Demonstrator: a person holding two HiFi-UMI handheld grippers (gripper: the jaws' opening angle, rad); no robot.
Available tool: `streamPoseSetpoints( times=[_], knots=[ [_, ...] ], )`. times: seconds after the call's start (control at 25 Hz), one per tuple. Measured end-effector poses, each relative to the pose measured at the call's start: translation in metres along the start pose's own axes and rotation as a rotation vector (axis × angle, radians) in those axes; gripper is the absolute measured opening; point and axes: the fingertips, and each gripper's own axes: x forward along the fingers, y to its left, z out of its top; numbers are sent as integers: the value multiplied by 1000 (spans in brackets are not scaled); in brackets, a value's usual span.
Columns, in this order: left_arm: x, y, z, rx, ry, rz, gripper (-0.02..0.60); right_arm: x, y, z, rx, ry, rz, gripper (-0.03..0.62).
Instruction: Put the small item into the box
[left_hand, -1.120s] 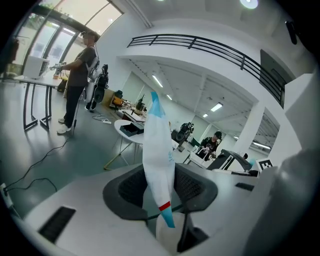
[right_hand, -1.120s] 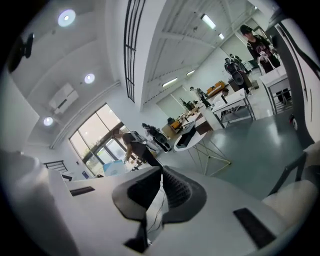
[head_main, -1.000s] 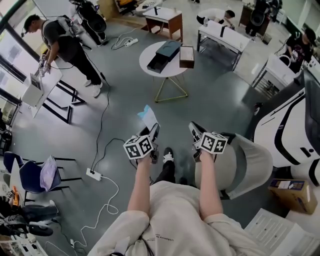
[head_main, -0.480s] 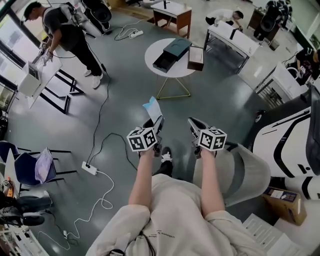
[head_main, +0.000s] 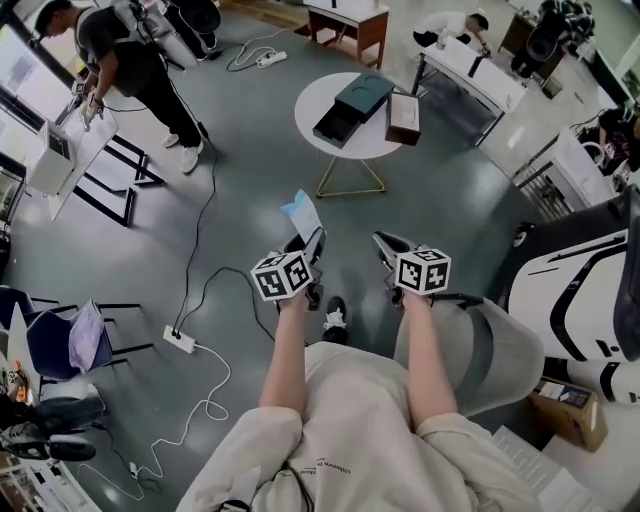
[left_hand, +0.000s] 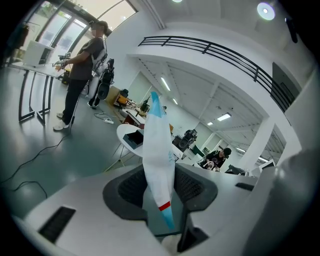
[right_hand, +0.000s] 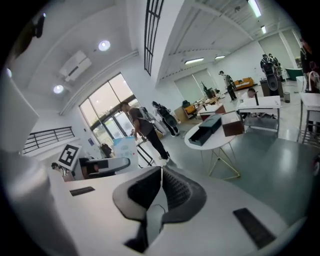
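Plainly the packet (left_hand: 159, 165) is a light, limp thing: a flat, thin sachet that would likely flop, crease or slide out of a loose pinch. I judge it best taken across its flat faces near one end, as it is now. It is white with a pale blue tip at either end and a thin red stripe near the lower end, and it stands up narrow and edge-on from the pads. The left hand-held gripper (head_main: 312, 250) is closed on its lower end, carrying it above the floor. It is well apart from the round white surface (head_main: 306, 118) ahead, where a dark box (head_main: 347, 103) with its tray slid out lies just beside a brown box (head_main: 402, 117). The right hand-held gripper (right_hand: 159, 186) has its jaws pressed together with nothing between them.
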Motion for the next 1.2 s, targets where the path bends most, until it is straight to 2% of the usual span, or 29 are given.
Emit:
streamPoseSetpoints(
  times=[0.12, 0.2, 0.44, 0.68, 0.92, 1.04, 1.2],
  knots=[
    [15, 12, 17, -4, -8, -19, 158, 22, 10, 24, 31, -65, 89, 37],
    [23, 20, 28, 6, -10, -31, 158, 37, 12, 36, 31, -88, 106, 37],
    [34, 42, 62, 39, -11, -52, 158, 77, 22, 49, 13, -102, 98, 38],
    [51, 55, 66, 36, 29, -61, 158, 96, 6, 42, 37, -77, 52, 38],
    [81, 56, 67, 141, 87, -51, 158, 107, -21, 46, 55, -66, 53, 37],
    [94, 61, 79, 130, 74, -42, 158, 115, -32, 58, 93, -80, 60, 37],
    [109, 67, 90, 100, 62, -37, 158, 128, -40, 73, 83, -80, 58, 37]
  ],
)
